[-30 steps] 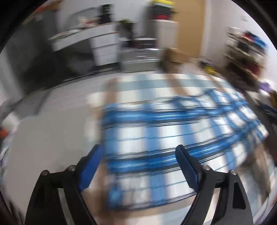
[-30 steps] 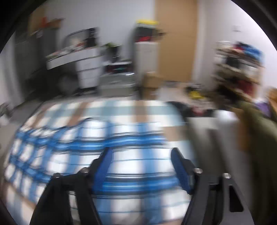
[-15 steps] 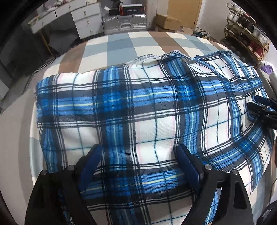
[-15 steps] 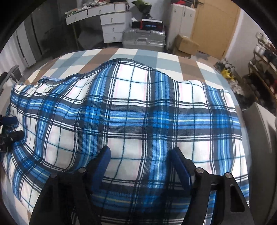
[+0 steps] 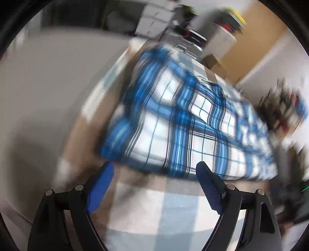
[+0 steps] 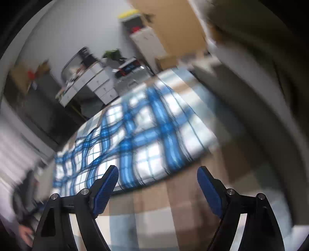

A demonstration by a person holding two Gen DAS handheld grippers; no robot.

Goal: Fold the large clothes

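While both views are smeared by motion blur, the main shapes stay readable. Seen from the left wrist camera, the left gripper (image 5: 154, 171) has its two blue-padded fingers (image 5: 99, 188) spread wide apart with nothing between them. Beyond the fingertips lies a blue, white and black plaid garment (image 5: 185, 131), spread flat on a bed cover (image 5: 173, 204) checked in pale blue, white and brown. The garment's near edge sits just past the fingertips, not touching them. Behind the bed, at the top of the view, stand white drawers (image 5: 154, 15) and a wooden door (image 5: 256, 38).

Seen from the right wrist camera, the right gripper (image 6: 157, 175) is opening, its jaws wide with nothing between them. The same plaid garment (image 6: 146, 139) lies ahead on the checked bed cover (image 6: 154, 210), its near edge close to the left fingertip. A white desk with drawers (image 6: 92, 83) stands against the far wall.
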